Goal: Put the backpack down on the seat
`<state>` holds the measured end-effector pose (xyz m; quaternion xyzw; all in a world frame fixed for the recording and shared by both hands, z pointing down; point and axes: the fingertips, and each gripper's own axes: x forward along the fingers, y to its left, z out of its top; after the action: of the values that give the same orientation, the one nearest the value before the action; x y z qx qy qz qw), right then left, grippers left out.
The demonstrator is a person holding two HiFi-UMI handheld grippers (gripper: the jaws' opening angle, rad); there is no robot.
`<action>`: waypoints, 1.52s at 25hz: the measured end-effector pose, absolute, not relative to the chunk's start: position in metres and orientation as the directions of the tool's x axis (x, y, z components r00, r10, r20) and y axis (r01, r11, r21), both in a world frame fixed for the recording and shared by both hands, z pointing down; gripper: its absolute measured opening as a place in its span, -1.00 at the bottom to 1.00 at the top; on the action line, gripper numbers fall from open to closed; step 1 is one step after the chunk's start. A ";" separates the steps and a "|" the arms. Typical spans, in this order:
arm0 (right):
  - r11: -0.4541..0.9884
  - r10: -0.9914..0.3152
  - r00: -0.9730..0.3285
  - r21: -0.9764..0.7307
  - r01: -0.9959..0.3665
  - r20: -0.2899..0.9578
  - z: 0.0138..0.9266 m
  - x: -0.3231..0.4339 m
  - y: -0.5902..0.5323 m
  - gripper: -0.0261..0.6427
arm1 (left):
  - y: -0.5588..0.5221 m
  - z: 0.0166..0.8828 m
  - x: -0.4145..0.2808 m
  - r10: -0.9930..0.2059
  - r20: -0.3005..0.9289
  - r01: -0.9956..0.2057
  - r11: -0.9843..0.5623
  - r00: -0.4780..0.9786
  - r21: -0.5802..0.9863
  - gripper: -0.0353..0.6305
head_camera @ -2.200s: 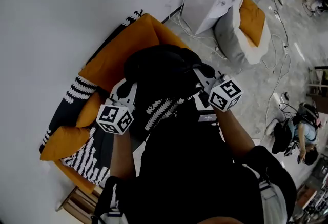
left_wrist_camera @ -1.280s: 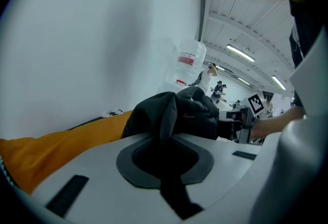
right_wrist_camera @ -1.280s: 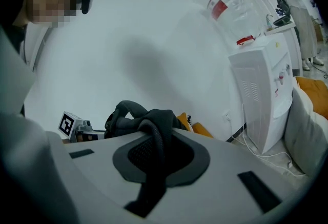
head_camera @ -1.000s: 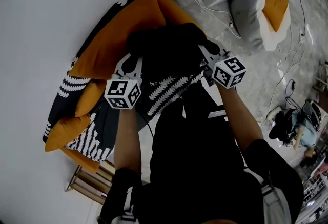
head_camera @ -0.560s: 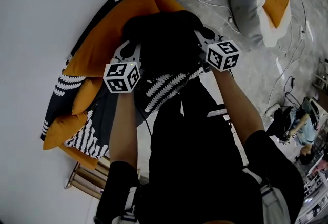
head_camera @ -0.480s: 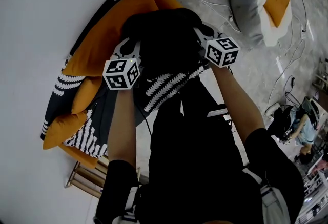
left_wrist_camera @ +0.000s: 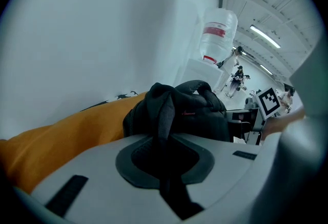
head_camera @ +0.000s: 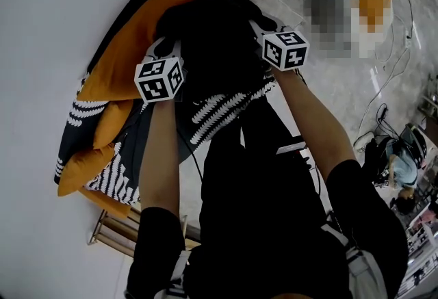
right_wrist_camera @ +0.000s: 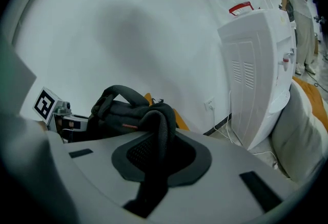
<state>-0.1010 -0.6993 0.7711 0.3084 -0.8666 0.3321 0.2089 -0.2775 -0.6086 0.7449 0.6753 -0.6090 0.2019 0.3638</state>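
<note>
A black backpack (head_camera: 212,41) hangs low over the orange seat cushion (head_camera: 130,44), between my two grippers. My left gripper (head_camera: 168,51) is shut on one shoulder strap (left_wrist_camera: 163,125), which runs down through its jaws. On the other side my right gripper (head_camera: 263,25) grips the other strap (right_wrist_camera: 158,138); its jaws have just been opening a little, with the strap still between them. Each gripper view shows the bag's bulk (left_wrist_camera: 197,115) (right_wrist_camera: 120,110) beyond the jaws. The bag's underside is hidden, so I cannot tell whether it touches the seat.
A black-and-white patterned throw (head_camera: 219,109) drapes the seat's front. The white wall (head_camera: 55,17) is behind the seat. A white water dispenser (right_wrist_camera: 261,59) stands to the right, with cables (head_camera: 383,65) on the floor. A person (head_camera: 400,161) is far right.
Both grippers and the backpack have moved away from me, down toward the orange cushion. The bag now covers more of the seat back.
</note>
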 end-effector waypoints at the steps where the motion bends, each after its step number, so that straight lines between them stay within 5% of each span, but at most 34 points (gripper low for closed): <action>1: 0.589 -0.395 -0.719 -0.444 -0.676 0.572 0.774 -0.102 -0.702 -0.74 | -0.611 0.748 -0.279 -0.670 0.723 -0.971 0.015 0.168 0.240 -0.77; 14: 0.613 -0.344 -0.752 -0.473 -0.633 0.562 0.777 -0.102 -0.695 -0.72 | -0.606 0.754 -0.277 -0.670 0.729 -0.975 0.035 0.141 0.220 -0.75; 21: 0.602 -0.334 -0.768 -0.503 -0.620 0.547 0.779 -0.085 -0.682 -0.43 | -0.590 0.754 -0.273 -0.666 0.736 -0.980 0.038 0.122 0.196 -0.51; 38: 0.655 -0.374 -0.717 -0.381 -0.653 0.588 0.753 -0.035 -0.625 -0.40 | -0.521 0.729 -0.271 -0.669 0.737 -0.992 0.000 0.096 0.129 -0.29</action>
<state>-0.0349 -0.6252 0.7529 0.2922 -0.8783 0.2954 0.2366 -0.2709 -0.5214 0.7286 0.6632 -0.6259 0.2452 0.3290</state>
